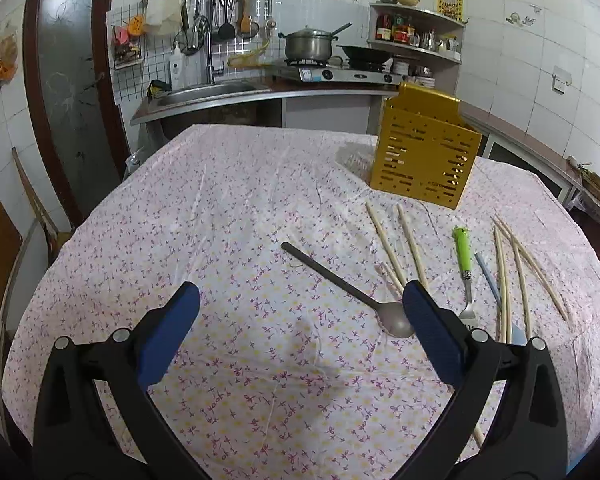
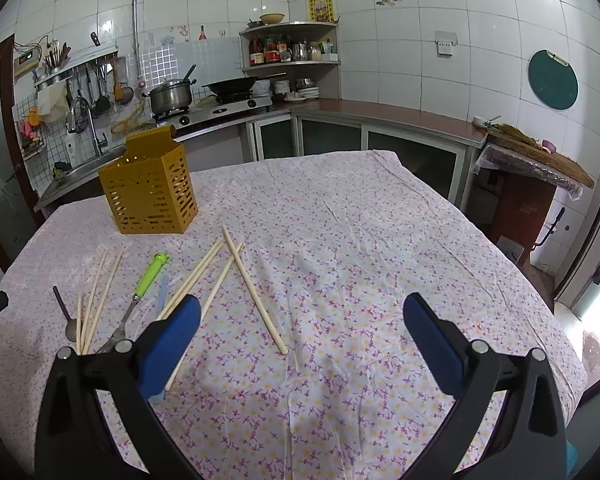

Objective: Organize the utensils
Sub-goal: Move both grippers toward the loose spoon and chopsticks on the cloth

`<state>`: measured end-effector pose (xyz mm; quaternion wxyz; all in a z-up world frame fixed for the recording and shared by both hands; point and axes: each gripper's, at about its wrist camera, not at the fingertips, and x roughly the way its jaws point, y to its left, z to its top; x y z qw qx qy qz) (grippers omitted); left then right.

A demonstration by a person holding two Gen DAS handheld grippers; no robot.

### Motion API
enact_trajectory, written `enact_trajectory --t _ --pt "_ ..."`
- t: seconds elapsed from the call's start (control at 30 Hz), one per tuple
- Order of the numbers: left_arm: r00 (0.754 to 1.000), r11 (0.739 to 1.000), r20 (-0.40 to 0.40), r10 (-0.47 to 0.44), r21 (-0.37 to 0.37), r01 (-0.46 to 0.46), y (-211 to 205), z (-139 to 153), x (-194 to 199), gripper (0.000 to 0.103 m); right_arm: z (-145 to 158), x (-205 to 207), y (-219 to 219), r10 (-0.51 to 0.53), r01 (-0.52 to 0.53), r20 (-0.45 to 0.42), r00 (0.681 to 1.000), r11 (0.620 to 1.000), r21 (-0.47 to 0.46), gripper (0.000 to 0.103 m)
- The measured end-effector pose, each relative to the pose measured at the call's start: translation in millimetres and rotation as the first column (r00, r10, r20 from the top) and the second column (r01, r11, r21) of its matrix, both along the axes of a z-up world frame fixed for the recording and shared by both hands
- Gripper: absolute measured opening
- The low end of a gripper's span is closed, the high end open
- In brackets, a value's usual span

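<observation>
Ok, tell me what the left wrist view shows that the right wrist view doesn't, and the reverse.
Only the left wrist view: the open left gripper and the dark door beside the sink. Only the right wrist view: the open right gripper, the round green board on the wall and the wooden side table. Both share the yellow utensil holder, spoon, green-handled fork, loose chopsticks and floral tablecloth.

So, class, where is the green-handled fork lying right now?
The green-handled fork lies on the tablecloth in front of the yellow utensil holder, between two groups of chopsticks, beside a pale blue utensil.
</observation>
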<state>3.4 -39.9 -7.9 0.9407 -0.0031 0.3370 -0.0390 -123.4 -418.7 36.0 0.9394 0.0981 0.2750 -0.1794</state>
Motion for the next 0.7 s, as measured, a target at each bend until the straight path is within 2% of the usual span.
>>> enact_trajectory --t 0.3,0.47,0.7 --pt "0.998 1.000 -0.053 -0.018 -0.006 0.017 -3 -7 29 0.098 1 11 4 0.002 -0.002 0.003 1.000 1.000 -0.019 0.099" --pt "0.995 0.999 -0.092 -0.038 -0.019 0.037 -7 -13 41 0.093 1 19 4 -0.001 0.001 0.002 1.000 1.000 -0.029 0.099" --pt "0.986 1.000 -0.165 -0.019 -0.020 0.016 -11 -29 62 0.084 -3 38 3 0.020 -0.020 -0.005 1.000 0.999 -0.026 0.099"
